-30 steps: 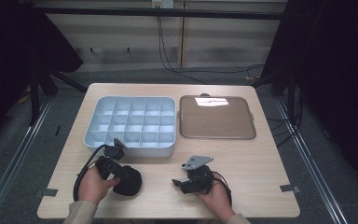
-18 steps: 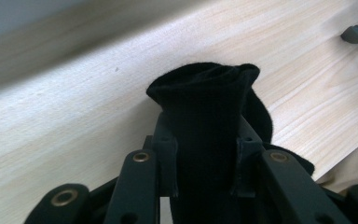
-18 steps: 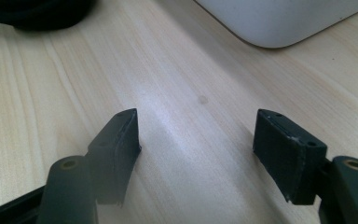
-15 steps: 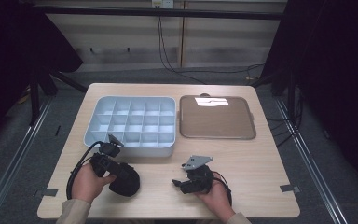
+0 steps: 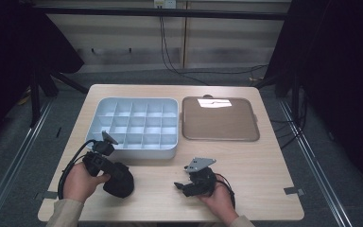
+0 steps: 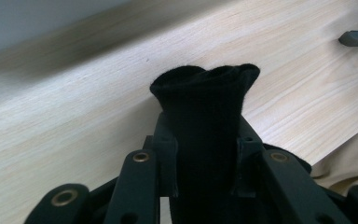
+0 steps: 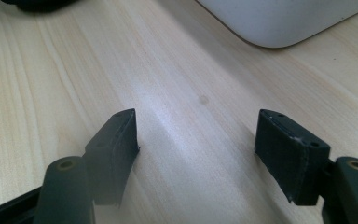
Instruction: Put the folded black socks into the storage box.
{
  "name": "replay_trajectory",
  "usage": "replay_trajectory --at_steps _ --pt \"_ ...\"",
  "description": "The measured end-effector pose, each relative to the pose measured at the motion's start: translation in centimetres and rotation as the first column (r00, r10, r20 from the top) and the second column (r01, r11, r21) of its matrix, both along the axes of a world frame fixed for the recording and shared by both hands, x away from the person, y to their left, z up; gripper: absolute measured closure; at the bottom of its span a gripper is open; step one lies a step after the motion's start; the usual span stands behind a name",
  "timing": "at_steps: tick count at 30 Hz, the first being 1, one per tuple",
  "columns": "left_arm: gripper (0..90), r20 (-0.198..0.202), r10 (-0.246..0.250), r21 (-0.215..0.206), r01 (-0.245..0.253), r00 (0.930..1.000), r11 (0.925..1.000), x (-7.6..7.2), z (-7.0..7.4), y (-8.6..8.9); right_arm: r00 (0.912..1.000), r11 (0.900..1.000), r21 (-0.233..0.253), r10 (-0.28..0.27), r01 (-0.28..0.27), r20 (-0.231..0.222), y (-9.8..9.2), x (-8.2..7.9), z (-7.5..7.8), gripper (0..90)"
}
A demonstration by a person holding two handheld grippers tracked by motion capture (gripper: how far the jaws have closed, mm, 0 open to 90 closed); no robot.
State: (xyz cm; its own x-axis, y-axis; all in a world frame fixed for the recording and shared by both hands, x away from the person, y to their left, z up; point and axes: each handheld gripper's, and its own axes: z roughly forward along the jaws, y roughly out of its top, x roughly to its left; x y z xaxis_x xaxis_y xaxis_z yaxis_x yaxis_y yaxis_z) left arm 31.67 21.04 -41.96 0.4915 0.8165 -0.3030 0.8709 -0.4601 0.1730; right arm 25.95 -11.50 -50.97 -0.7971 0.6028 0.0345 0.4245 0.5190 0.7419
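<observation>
1. Your left tool [image 5: 105,166] pinches a black cloth [image 6: 204,121] between its jaws; the cloth bulges just past them, low over the tabletop [image 5: 260,161].
2. Your right tool [image 5: 189,182] is spread, holding nothing.
3. The soft cloth could slip out if you loosen your squeeze.
4. The high view places the compartment tray [image 5: 137,125] just ahead of your left tool; the left gripper view adds the clamped fold.

Black cloth [image 6: 204,116], matt and fuzzy; table [image 7: 177,93], pale smooth wood grain; compartment box [image 5: 137,124], smooth light plastic.
</observation>
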Motion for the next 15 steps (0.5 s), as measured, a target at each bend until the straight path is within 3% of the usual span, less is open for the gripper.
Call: replay_trajectory --at_steps 15 --pt "69.2 0.002 0.007 0.023 -0.007 1.0 0.9997 0.6 2.0 1.0 1.0 1.0 -0.005 0.007 -0.007 0.002 0.0 0.1 0.0 25.2"
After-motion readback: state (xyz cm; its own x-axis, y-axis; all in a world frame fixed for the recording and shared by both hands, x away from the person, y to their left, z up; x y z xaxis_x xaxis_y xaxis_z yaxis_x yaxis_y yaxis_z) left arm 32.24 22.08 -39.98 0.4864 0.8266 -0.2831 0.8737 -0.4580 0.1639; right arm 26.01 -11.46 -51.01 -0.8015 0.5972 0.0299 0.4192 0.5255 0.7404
